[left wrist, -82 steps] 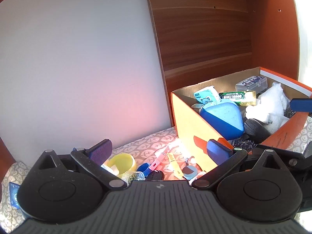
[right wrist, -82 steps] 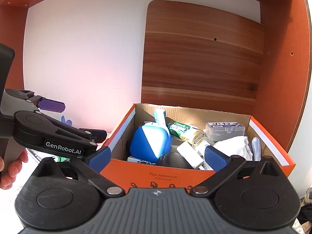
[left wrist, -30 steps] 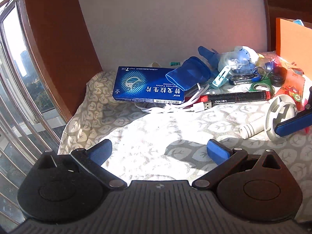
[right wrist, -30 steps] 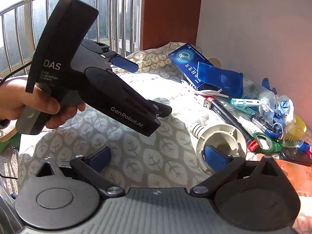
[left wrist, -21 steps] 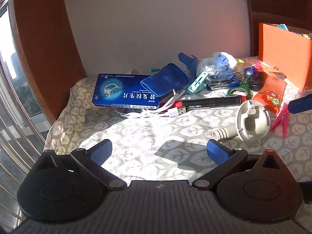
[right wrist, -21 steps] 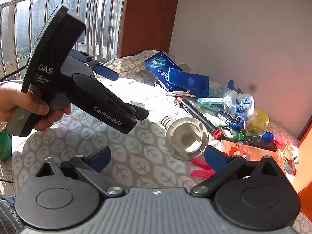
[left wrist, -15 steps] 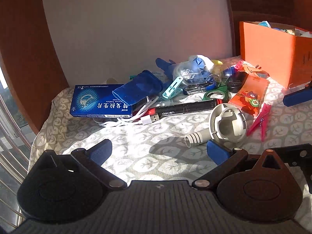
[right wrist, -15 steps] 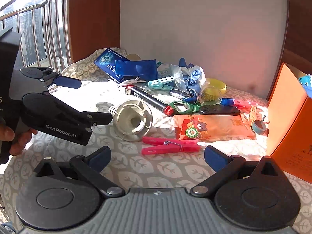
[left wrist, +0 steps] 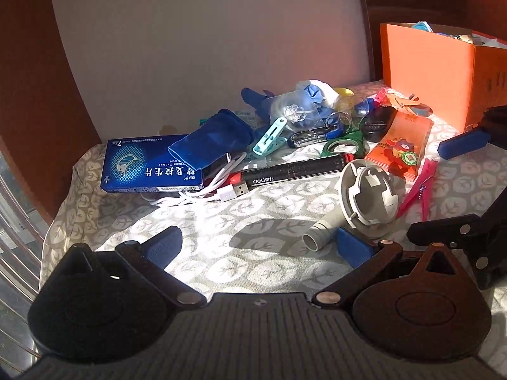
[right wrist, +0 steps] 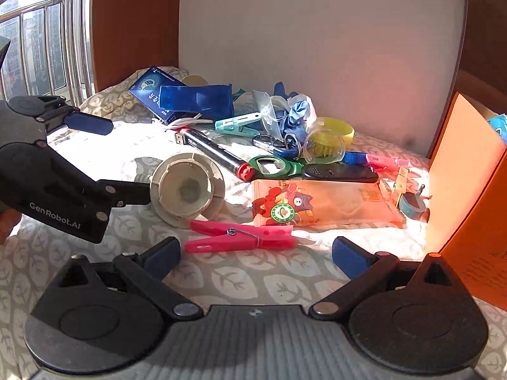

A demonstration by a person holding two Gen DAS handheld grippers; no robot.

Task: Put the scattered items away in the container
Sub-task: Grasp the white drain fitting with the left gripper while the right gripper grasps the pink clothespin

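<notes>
Scattered items lie on a leaf-patterned cloth. My left gripper is open, and its right fingertip sits beside the spout of a white funnel-shaped fitting. In the right wrist view the left gripper has its lower finger against that fitting. Open too, my right gripper has a pink clothespin lying just ahead between its fingers. The orange cardboard box stands at the right, and its front wall shows far right in the left wrist view.
The pile holds a blue medicine box, black marker, white USB cable, orange snack packet, green bottle opener and teal clothespin. A window railing is at the left.
Both grippers swung from the box to the far left, then panned back right across the pile. The left now sits by the white fitting, the right by the pink clothespin. Both stayed open.
</notes>
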